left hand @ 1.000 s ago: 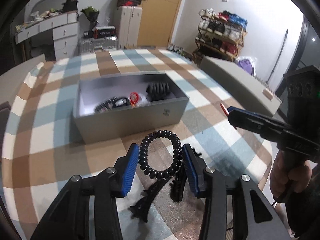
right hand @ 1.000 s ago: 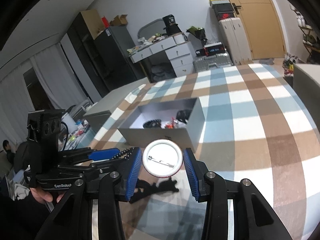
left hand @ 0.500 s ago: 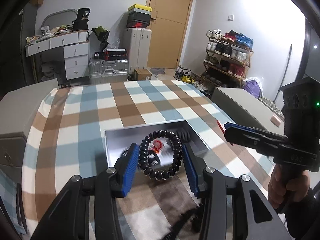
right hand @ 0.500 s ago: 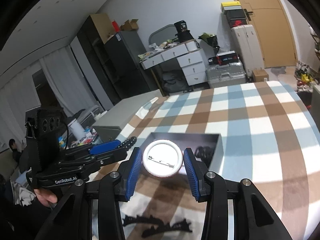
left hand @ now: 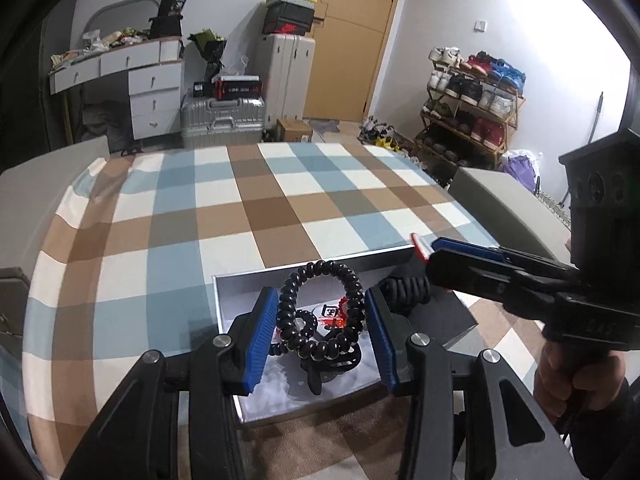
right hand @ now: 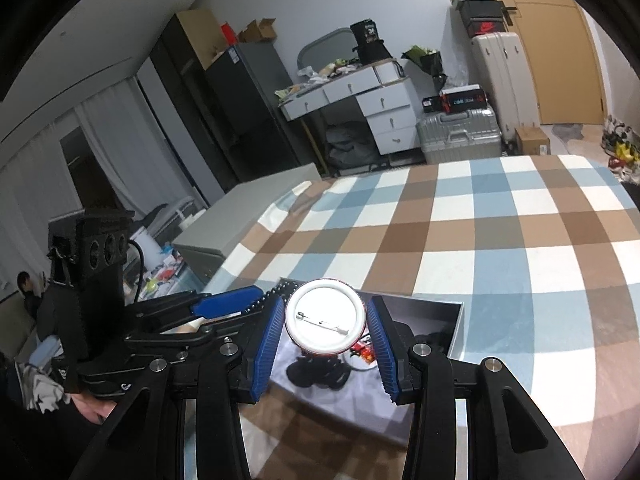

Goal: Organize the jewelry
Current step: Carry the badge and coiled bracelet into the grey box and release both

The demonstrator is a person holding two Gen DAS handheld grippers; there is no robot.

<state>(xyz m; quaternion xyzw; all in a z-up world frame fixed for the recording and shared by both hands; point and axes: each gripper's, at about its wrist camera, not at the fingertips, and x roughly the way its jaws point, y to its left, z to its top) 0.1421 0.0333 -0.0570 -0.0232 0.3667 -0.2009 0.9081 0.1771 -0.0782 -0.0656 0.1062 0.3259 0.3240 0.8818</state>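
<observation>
My left gripper (left hand: 320,336) is shut on a black beaded bracelet (left hand: 322,314) and holds it just above the open grey box (left hand: 224,300). My right gripper (right hand: 326,330) is shut on a round white pin badge (right hand: 325,320), its pin side facing me, also above the grey box (right hand: 456,334). Black jewelry and a red item (left hand: 340,312) lie inside the box. The right gripper (left hand: 424,250) shows edge-on in the left wrist view, over the box's far right corner. The left gripper (right hand: 240,300) shows beside the badge in the right wrist view.
The box sits on a table with a blue, brown and white checked cloth (left hand: 256,208). Grey cushioned seats (left hand: 504,200) flank the table. A dresser (left hand: 136,80), suitcases (left hand: 220,120) and a shoe rack (left hand: 468,112) stand beyond.
Both grippers have moved forward over the table, from before the box's front wall to above its opening, each keeping its item. The black clips on the cloth have dropped out of view.
</observation>
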